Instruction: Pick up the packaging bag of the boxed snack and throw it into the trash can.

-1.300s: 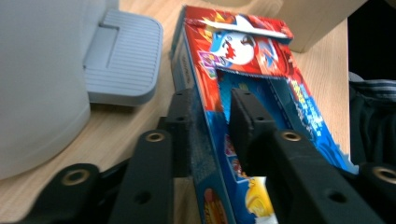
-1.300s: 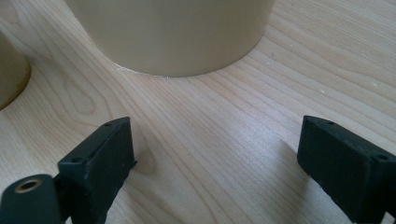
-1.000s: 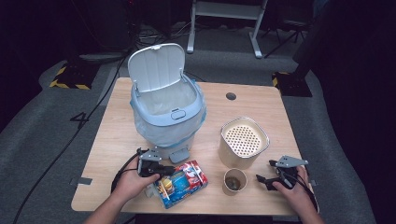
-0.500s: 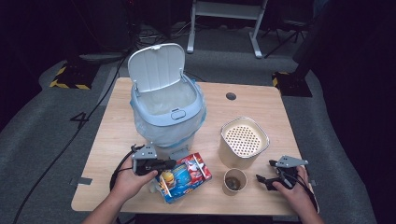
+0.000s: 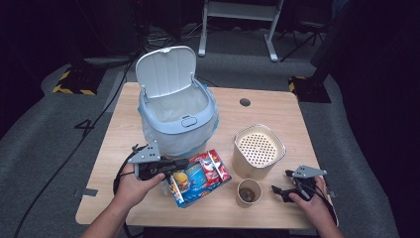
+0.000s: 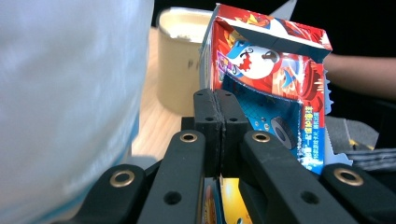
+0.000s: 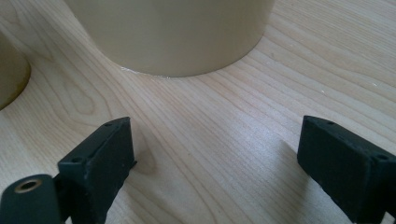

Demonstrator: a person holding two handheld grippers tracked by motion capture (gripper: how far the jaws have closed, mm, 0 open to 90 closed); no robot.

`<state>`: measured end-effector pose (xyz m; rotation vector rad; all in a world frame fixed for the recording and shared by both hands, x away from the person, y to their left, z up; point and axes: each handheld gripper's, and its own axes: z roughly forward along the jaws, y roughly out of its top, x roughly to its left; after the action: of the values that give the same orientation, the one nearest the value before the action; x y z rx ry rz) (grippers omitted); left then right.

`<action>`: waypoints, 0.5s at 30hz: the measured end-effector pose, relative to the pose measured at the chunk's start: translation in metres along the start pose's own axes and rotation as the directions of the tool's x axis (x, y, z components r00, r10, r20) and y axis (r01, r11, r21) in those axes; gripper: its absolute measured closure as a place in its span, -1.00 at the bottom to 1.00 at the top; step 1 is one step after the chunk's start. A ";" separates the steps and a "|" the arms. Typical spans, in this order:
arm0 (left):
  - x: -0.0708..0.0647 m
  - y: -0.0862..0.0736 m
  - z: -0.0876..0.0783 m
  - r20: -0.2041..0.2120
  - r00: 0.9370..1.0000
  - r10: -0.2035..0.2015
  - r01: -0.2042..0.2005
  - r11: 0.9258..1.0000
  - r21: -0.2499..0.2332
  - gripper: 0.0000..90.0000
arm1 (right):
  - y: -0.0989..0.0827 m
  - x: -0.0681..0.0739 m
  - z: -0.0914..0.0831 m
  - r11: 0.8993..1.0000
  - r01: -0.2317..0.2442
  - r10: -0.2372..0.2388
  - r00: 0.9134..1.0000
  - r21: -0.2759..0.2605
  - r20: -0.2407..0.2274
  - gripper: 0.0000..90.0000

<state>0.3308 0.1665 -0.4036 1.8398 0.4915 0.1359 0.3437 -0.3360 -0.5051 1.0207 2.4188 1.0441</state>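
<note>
Left hand: reaching in from the bottom edge, holding the left gripper (image 5: 171, 166) level and pointing it rightward, just in front of the bin (image 5: 177, 119).
Left gripper's fingers: clenching a thin edge of the snack box (image 5: 198, 177), pads pressing almost together.
Snack box: tilting, its gripped end sitting off the table (image 5: 277, 106), between the bin and the paper cup (image 5: 248, 192).
Right hand: resting at the table's near right corner, right gripper (image 5: 278, 191) pointing left toward the cup.
Right gripper's fingers: standing released, wide apart over bare wood.
Left gripper view: showing the box's torn flap and printed cartoon (image 6: 261, 56).
Right gripper view: showing the beige container's (image 7: 173, 32) base close ahead.
</note>
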 end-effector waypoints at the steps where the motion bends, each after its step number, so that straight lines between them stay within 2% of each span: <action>1: 0.000 0.003 -0.002 0.001 1.000 0.007 -0.007 1.000 -0.007 0.97 | 0.000 0.000 0.000 1.000 0.000 0.000 1.000 0.000 0.000 -0.76; 9: -0.002 0.028 -0.017 0.001 0.999 0.034 -0.034 0.995 -0.096 0.98 | 0.000 0.000 0.000 1.000 0.000 0.000 1.000 0.000 0.000 -0.76; 13: -0.001 0.041 -0.024 -0.010 0.999 0.046 -0.047 0.990 -0.135 0.98 | 0.000 0.000 0.000 1.000 0.000 0.000 1.000 0.000 0.000 -0.76; 15: 0.000 0.047 -0.027 -0.005 0.999 0.039 -0.039 0.987 -0.156 0.97 | 0.000 0.000 0.000 1.000 0.000 0.000 1.000 0.000 0.000 -0.76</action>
<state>0.3339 0.1788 -0.3514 1.6961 0.4340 0.1976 0.3437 -0.3360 -0.5051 1.0210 2.4186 1.0435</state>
